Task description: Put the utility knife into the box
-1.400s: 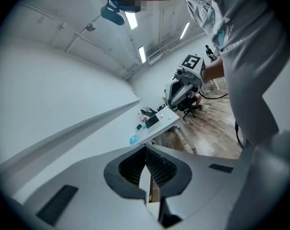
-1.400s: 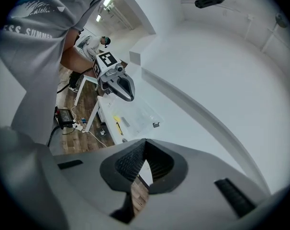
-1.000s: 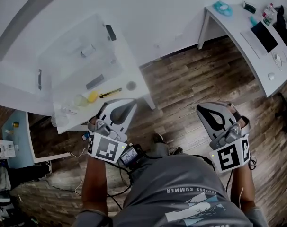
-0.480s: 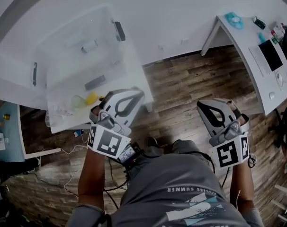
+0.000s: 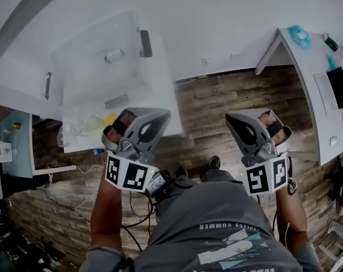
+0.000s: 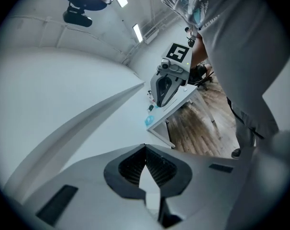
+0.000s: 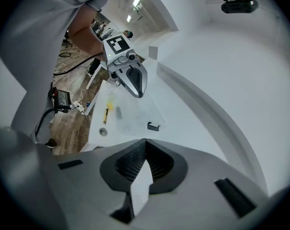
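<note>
Now left tool (image 5: 162,115) farther over table (image 5: 164,86), closed.

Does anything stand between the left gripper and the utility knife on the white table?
Nothing visible does. In the right gripper view the left gripper, shut and empty, hangs above the white table, and the utility knife lies uncovered near the table's edge. Only open air separates them.

Long ceiling lamps (image 6: 137,32) light the room evenly. The white tabletop (image 5: 168,109) looks washed out, and shadows are soft. Every view bends strongly at its edges; both gripper views have dark corners.
</note>
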A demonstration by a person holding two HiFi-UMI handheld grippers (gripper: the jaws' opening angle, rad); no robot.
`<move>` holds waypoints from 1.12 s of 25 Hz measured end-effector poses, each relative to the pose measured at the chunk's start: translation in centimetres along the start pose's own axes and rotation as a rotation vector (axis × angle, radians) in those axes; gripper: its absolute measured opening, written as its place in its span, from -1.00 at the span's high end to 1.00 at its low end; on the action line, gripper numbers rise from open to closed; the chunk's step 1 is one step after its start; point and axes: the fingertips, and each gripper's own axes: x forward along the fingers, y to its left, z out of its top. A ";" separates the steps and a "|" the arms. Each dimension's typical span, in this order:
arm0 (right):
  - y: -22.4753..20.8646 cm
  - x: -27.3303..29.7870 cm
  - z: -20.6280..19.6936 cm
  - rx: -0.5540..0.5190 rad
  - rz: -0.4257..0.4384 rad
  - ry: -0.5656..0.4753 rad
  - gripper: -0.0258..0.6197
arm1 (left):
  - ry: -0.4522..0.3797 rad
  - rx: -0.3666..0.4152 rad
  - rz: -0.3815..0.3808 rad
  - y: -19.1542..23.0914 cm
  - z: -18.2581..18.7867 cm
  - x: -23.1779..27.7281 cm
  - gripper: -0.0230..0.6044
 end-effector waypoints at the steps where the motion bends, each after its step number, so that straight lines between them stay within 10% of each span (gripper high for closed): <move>1: -0.3 0.4 -0.5 -0.012 0.003 -0.017 0.89 | 0.019 0.012 0.009 0.1 -0.1 0.5 0.89; 12: -1.2 4.6 -1.2 -0.063 0.075 -0.131 0.89 | 0.160 0.013 0.010 -0.3 -3.5 2.0 0.89; 28: -0.8 14.0 2.8 -0.020 0.172 -0.102 0.89 | 0.481 -0.206 -0.335 -7.9 -26.7 0.4 0.89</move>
